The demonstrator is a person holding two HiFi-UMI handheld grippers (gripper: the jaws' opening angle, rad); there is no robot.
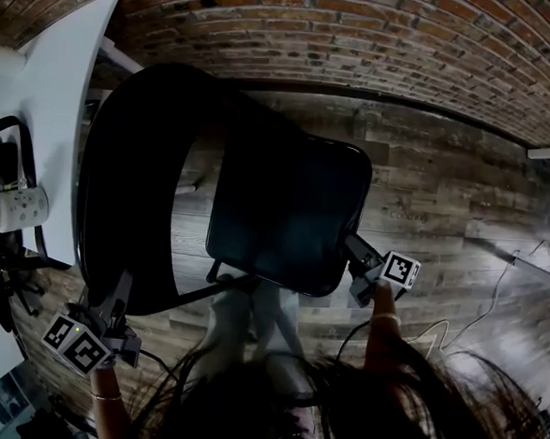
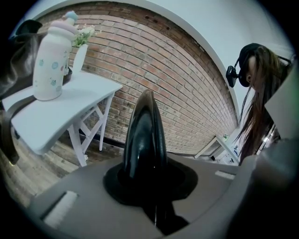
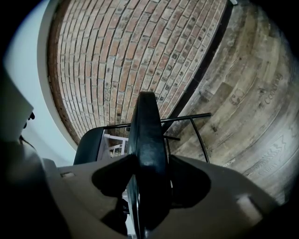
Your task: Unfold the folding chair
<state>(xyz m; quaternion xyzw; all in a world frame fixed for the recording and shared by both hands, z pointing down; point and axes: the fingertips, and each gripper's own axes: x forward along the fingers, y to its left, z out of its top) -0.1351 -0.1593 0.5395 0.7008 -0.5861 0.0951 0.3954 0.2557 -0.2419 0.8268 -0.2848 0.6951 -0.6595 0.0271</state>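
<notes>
Left gripper [image 2: 145,179] clamps the backrest [image 2: 145,130], right gripper [image 3: 147,179] the seat [image 3: 147,135].

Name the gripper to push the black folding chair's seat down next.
Right, probably: the right gripper clamps the edge of the flat black seat, while the left gripper grips the curved black backrest, suited to steadying.

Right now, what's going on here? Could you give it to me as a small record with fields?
Object: black folding chair
Left gripper: fingers clamped on the backrest edge
Right gripper: fingers clamped on the seat edge
Nearby: white table with a bottle
Floor: wood planks
Wall: brick
</notes>
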